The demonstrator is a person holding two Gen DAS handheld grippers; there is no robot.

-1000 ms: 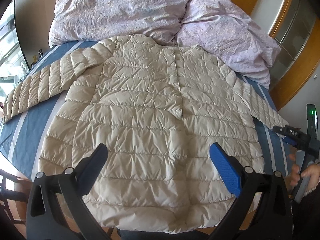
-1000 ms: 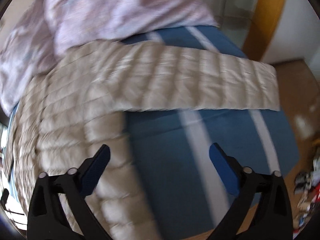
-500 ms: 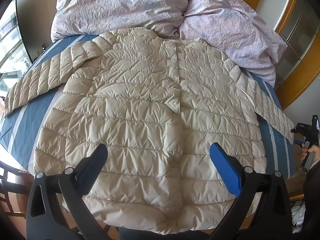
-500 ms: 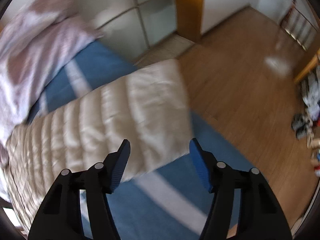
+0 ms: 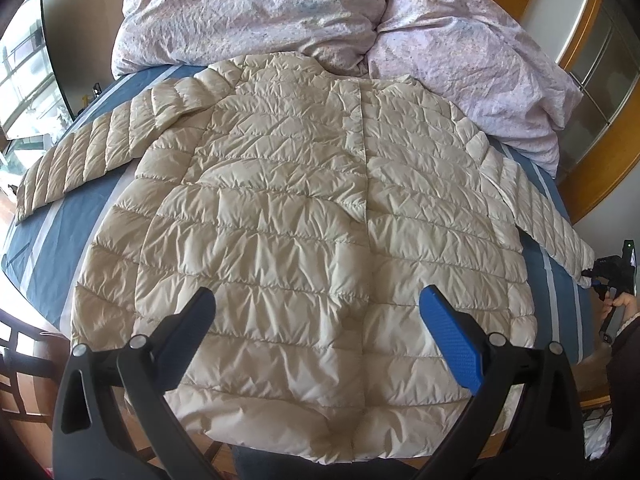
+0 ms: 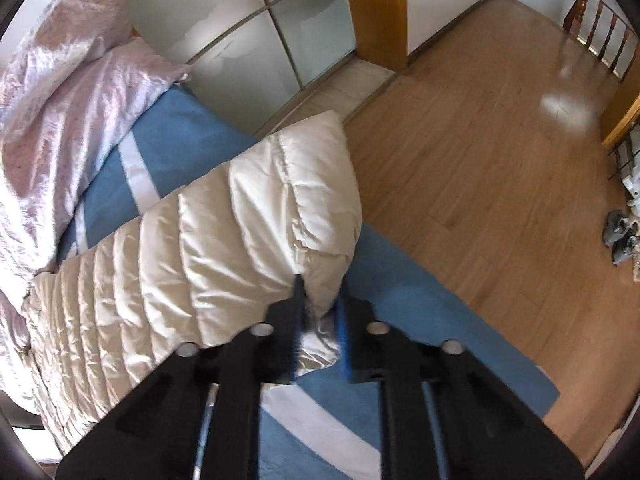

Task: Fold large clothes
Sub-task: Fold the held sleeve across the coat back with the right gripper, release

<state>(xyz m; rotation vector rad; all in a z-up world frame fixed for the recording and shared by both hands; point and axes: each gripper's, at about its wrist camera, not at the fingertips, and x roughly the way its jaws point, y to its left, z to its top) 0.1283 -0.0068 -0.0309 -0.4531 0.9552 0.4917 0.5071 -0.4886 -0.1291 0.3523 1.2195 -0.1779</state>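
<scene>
A cream quilted jacket (image 5: 304, 216) lies flat on the blue striped bed sheet (image 5: 84, 208), both sleeves spread out sideways. My left gripper (image 5: 316, 316) hovers open above the jacket's hem, nothing between its fingers. In the right wrist view my right gripper (image 6: 320, 300) is shut on the cuff of the jacket's sleeve (image 6: 224, 240) at the bed's edge. In the left wrist view that right gripper (image 5: 600, 276) shows small at the far right, at the sleeve's cuff, held by a hand (image 5: 624, 304).
A crumpled lilac duvet (image 5: 320, 12) is heaped at the head of the bed. Wooden floor (image 6: 480, 160) and frosted glass wardrobe doors (image 6: 248, 40) lie beyond the bed's side. Small items sit on the floor at the far right (image 6: 620, 236).
My right gripper swung from over the jacket's side out to the sleeve's cuff and closed on it. The left gripper stayed open over the hem, barely shifting.
</scene>
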